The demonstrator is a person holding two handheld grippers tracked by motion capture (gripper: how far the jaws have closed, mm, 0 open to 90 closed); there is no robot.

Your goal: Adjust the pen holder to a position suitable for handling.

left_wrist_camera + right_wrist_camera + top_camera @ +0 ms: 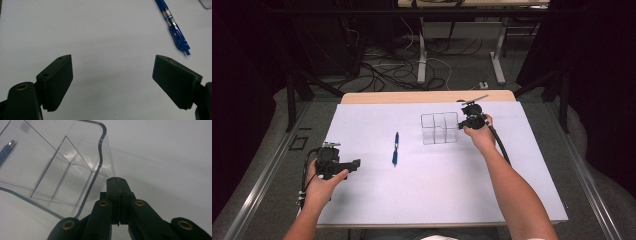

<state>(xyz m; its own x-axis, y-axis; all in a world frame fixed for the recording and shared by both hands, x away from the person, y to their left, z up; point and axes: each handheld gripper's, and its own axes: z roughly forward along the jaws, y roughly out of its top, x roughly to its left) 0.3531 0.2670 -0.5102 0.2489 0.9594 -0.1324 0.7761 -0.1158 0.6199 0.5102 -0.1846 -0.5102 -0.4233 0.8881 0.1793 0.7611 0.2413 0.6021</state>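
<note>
A blue pen (396,148) lies on the white table sheet (437,190), left of a clear divided container (439,128). My left gripper (357,164) rests near the sheet's left edge, pointing right toward the pen. In the left gripper view it (112,58) stands wide open over bare sheet, with the pen (175,27) ahead to the upper right. My right gripper (465,123) is at the container's right side. In the right gripper view it (116,180) is shut, its tips against the lower corner of the container (62,170). The pen's tip (6,151) shows through the clear walls.
The sheet covers a wooden table (427,96) with a grey surround. Cables and table legs (422,55) lie on the floor beyond the far edge. Bare sheet stretches between the pen and the front edge.
</note>
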